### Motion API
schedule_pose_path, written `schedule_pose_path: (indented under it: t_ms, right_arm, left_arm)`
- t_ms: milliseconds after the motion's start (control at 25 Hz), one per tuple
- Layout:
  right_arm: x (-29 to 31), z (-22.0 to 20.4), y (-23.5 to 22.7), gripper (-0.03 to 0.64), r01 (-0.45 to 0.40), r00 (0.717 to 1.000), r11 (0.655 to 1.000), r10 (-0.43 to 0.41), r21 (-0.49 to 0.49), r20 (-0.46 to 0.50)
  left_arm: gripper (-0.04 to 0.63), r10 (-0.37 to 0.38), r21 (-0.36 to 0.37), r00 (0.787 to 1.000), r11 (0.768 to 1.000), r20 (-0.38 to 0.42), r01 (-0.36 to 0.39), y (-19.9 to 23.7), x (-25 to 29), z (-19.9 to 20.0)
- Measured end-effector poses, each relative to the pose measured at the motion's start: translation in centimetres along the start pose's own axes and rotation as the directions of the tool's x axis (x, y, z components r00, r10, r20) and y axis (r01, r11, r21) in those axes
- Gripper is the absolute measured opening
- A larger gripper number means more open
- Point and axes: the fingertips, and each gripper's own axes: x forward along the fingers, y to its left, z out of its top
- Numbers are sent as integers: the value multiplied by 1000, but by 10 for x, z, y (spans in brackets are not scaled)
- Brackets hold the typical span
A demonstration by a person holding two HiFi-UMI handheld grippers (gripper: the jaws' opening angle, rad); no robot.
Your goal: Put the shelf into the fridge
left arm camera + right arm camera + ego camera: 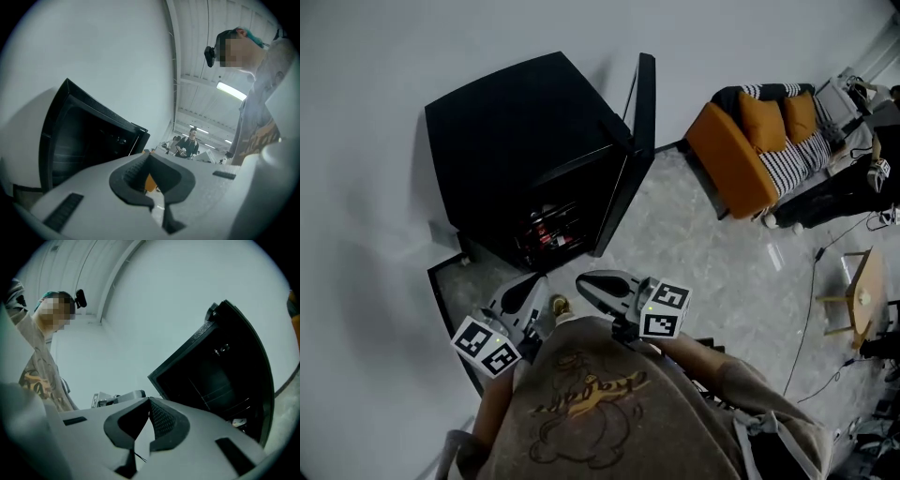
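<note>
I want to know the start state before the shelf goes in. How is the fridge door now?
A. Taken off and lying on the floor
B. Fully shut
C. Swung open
C: in the head view the fridge door stands swung out to the side of the black fridge, and the fridge's dark inside is exposed.

- Upper left of the frame: fridge [525, 159], backed against the wall [375, 94].
- At its right side: door [643, 112], swung open.
- Low inside the fridge: small items [551, 234].
- Upper right: sofa [741, 155], well apart from the fridge.
- Right edge: small table [862, 286].
- Bottom centre, before the fridge: left gripper [520, 295] beside right gripper [589, 283].
</note>
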Motion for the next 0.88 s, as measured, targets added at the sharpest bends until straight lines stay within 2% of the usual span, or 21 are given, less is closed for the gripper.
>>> schedule_pose_path:
  t_ms: [320, 480, 880]
  right_arm:
    - [0, -11, 7, 20, -31, 996, 991, 20, -133, -87]
    - [-5, -11, 4, 20, -58, 991, 984, 35, -171, -131]
    - [-25, -13, -4, 20, -77, 979, 973, 32, -219, -200]
  left_arm:
    - [5, 8, 3, 1000, 1000, -14, -8, -2, -7, -6]
    - [5, 16, 13, 1000, 1000, -12, -15, -6, -8, -10]
    - [5, 23, -14, 999, 1000, -38, -23, -13, -12, -33]
